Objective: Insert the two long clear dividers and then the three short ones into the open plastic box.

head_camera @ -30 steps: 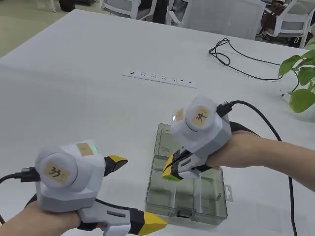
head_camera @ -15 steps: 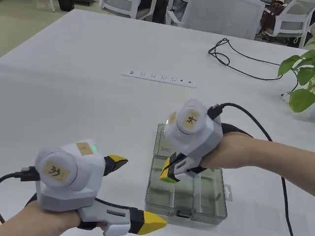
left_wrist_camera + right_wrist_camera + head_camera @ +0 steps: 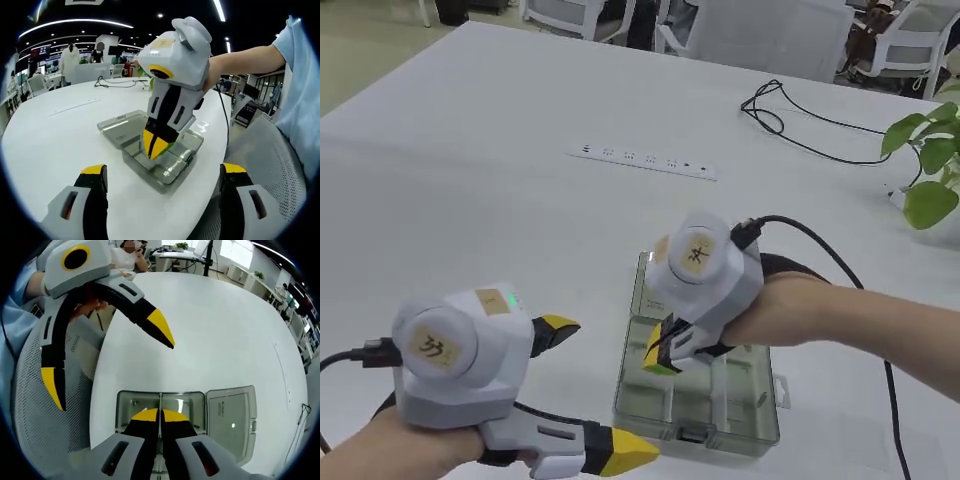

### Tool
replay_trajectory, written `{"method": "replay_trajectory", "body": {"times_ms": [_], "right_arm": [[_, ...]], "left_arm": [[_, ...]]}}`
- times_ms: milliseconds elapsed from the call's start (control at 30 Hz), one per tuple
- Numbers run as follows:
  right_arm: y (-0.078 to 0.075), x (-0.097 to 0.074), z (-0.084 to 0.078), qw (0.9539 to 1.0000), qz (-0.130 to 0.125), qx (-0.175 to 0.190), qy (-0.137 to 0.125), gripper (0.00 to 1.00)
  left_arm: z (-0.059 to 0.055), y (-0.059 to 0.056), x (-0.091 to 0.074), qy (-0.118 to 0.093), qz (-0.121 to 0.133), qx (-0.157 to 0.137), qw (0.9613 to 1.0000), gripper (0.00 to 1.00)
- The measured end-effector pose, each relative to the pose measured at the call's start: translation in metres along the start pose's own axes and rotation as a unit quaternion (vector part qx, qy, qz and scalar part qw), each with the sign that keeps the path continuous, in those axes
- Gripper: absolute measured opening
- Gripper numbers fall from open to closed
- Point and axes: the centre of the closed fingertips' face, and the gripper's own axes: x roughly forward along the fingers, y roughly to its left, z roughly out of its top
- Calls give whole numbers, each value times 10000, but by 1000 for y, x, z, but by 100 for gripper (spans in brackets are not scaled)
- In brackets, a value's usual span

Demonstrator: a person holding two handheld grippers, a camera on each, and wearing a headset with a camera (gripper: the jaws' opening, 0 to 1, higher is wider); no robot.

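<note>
Since a second ago, your right gripper (image 3: 657, 360) has sunk lower and slid a little toward your left over the open plastic box (image 3: 695, 440). Your left gripper (image 3: 592, 388) has not shifted; its yellow-tipped jaws are spread wide above the bare white table (image 3: 500, 200). The box sits near you, its long side running left to right, with the flat lid (image 3: 645, 280) lying open on the far side. It is smooth, see-through greenish plastic, and thin clear dividers (image 3: 715, 380) already cross the tray. A white power strip (image 3: 645, 162), a black cable (image 3: 810, 110) and a leafy plant (image 3: 925, 160) lie farther off.

In the left gripper view, your left gripper (image 3: 162, 170) has its jaws well apart. Ahead, the right gripper (image 3: 154, 147) points steeply down, its tips pressed together inside the box (image 3: 160, 181).

In the right gripper view, the right gripper (image 3: 161, 412) has its jaws closed over the box rim (image 3: 122, 410). Whether a clear piece sits between them, you cannot tell. The lid (image 3: 232, 415) lies to the right. The left gripper (image 3: 111, 367) hangs above, jaws spread.
</note>
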Motion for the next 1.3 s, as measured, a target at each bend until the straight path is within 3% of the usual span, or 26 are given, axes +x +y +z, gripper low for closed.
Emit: {"method": "replay_trajectory", "body": {"times_ms": [333, 533, 800, 967, 1100, 1233, 1300], "right_arm": [[2, -1, -1, 9999, 44, -57, -96, 6], [5, -1, -2, 9993, 48, 7, -363, 24], [5, -9, 1, 9975, -30, 179, -690, 39], [7, -14, 5, 9960, -152, -48, -881, 57], [10, -17, 7, 9946, -142, -45, -1029, 65], [8, -19, 10, 9920, -232, -88, -1235, 82], [9, -22, 12, 9902, -241, -34, -1375, 86]], "left_arm": [[-1, -1, 0, 15, -27, 4, 10000, 94], [-1, 0, 1, 21, -27, -8, 10000, 94], [-2, -1, 1, 30, -38, -10, 10000, 94], [-2, -1, 0, 42, -39, 2, 10000, 95], [-2, -1, 0, 54, -40, 4, 10000, 95], [-2, -2, 0, 70, -59, 23, 10000, 95], [-1, -2, 1, 63, -67, 22, 10000, 95]]}}
